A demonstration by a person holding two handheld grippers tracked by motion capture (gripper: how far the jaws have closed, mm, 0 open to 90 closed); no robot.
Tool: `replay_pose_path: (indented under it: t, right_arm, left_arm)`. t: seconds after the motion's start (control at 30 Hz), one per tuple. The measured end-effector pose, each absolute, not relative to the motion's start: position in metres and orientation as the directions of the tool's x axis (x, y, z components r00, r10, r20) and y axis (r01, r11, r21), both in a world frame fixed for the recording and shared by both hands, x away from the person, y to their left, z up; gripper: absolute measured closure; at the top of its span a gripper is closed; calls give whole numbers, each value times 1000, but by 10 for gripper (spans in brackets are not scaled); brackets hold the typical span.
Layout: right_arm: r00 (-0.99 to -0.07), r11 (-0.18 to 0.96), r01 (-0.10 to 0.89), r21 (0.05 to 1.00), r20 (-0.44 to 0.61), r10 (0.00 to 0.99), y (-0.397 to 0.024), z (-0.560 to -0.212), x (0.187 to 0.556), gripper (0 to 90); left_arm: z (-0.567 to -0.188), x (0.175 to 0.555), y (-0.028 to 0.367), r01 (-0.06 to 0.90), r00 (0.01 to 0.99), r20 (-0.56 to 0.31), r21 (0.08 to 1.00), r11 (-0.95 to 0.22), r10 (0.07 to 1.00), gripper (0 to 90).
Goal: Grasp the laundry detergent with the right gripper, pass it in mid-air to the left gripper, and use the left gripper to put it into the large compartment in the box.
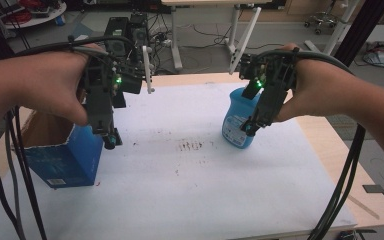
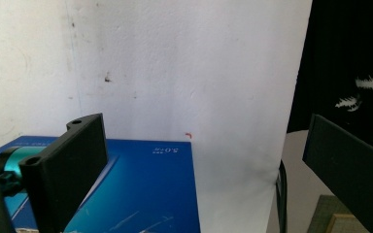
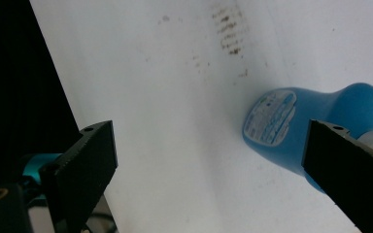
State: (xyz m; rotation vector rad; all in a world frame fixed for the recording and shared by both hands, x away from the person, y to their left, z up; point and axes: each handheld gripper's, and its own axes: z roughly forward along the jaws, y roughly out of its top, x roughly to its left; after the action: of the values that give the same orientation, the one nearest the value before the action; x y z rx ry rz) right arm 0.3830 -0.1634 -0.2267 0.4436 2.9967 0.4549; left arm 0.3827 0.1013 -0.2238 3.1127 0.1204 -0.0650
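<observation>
The left tool (image 1: 111,142) is held above the near right corner of an open blue box (image 1: 67,160), its jaws spread wide apart with nothing between them; in the left gripper view the blue top face of the box (image 2: 141,194) is seen just beneath the left jaw, while the right jaw hangs over the edge of the white sheet. The right tool (image 1: 250,129) is likewise held with its jaws well apart and nothing clamped; it is poised just above a blue bottle (image 1: 236,125) that stands upright on the desk. In the right gripper view the bottle (image 3: 291,126) is seen beside the right jaw, its white label turned toward the camera, and no contact with either jaw can be made out. Both things rest on the white sheet (image 1: 190,190) that covers the wooden desk (image 1: 375,205), the box at the left side and the bottle at the right, well apart, with a patch of reddish stains (image 1: 190,146) between them.
</observation>
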Motion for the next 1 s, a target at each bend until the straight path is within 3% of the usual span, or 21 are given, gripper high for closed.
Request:
replay_pose_path:
  t: [0.27,1.0]
  right_arm:
    - [-912,817,339,467,-50,407,-187,-219,389,51]
    - [-791,610,449,653,-28,612,-287,-233,362,51]
  left_arm:
    - [-226,378,94,70,997,-35,9,-998,70,23]
    - [-225,372,86,66,997,-30,-22,-998,67,23]
